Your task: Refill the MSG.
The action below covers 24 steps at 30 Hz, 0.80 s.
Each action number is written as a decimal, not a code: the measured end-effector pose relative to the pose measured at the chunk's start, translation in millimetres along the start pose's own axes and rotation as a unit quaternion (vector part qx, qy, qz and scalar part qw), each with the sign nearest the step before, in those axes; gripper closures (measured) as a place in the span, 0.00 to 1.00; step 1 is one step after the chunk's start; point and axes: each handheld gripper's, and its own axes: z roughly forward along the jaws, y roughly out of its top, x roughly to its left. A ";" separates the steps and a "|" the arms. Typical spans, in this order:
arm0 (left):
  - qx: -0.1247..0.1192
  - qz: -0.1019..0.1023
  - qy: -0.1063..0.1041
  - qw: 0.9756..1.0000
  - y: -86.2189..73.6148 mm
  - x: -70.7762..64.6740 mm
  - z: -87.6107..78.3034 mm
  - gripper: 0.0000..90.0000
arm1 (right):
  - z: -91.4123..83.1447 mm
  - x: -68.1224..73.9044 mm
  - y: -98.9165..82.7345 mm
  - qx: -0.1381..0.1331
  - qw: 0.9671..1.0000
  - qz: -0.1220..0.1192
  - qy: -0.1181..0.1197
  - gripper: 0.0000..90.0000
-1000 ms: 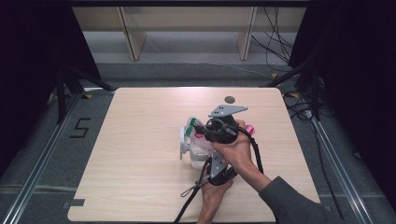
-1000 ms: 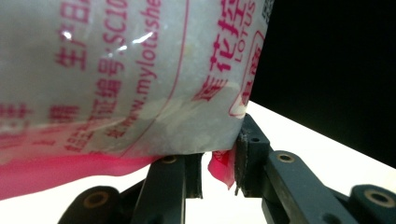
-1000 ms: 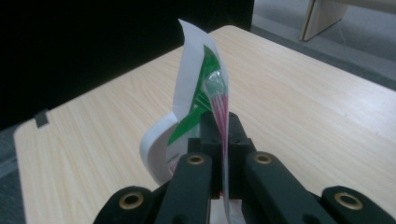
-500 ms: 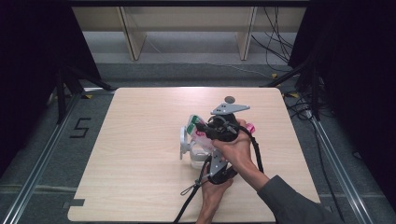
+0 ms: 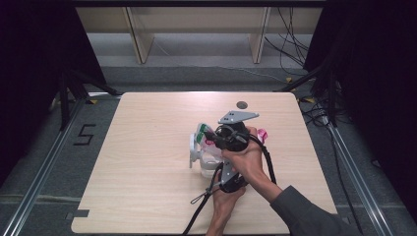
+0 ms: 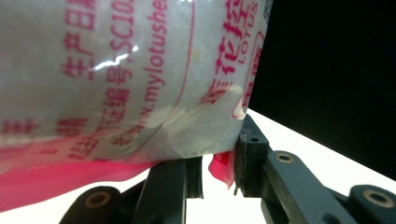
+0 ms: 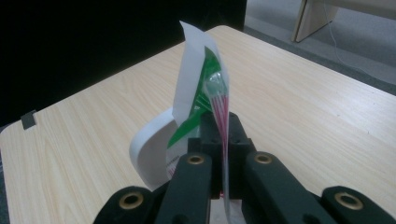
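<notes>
Plastic bag [image 5: 206, 147] is sitting mid-table and nothing is shifting from a second ago. I'm keeping the right gripper [image 7: 223, 140] clamped tight on its top edge, while the left gripper [image 6: 219, 170], jaws narrow, is pinching a lower corner. To me, the hold looks steady enough to pull apart.

Plastic bag [image 6: 130, 79] cut off at frame edges (print partly legible), hands [image 5: 248, 160] hiding its middle.
</notes>
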 end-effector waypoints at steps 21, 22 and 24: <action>0.027 0.049 0.006 0.998 -0.4 5.9 -6.1 0.84 | -1.9 -0.5 2.2 0.006 1.000 0.001 0.013 1.00; 0.026 0.049 0.004 0.998 -0.5 5.8 -6.0 0.84 | -1.4 -1.2 2.3 0.004 1.000 -0.009 0.012 1.00; -0.008 0.009 -0.008 1.000 -1.9 0.6 -1.2 0.84 | 1.1 -1.9 -0.3 0.002 1.000 -0.018 0.007 1.00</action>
